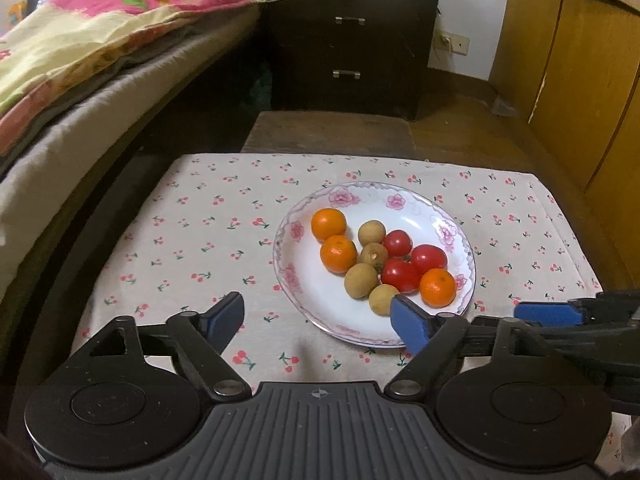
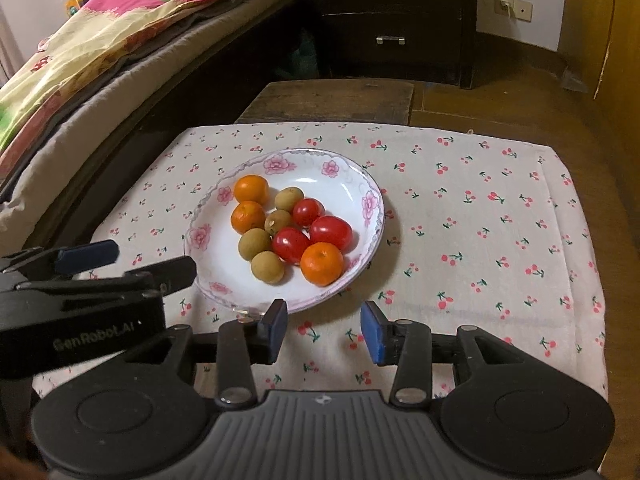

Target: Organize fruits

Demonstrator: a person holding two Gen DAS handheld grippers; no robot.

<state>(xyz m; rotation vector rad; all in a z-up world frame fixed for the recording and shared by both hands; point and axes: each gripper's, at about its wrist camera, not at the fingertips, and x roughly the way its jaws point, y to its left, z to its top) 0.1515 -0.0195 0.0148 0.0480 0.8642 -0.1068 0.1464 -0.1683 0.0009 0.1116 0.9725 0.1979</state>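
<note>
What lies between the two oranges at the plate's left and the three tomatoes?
A row of brown longans separates the oranges from the tomatoes on the plate; both wrist views show it.

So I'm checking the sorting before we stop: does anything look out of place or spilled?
Nothing has spilled; all the fruit sits on the plate. One orange lies at the near rim beside the tomatoes, apart from the other two oranges at the far left.

Plate (image 2: 370,204) glossy glazed ceramic; tablecloth (image 2: 480,240) matt printed cloth; tomatoes (image 2: 331,233) shiny smooth; longans (image 2: 255,243) dull.
</note>
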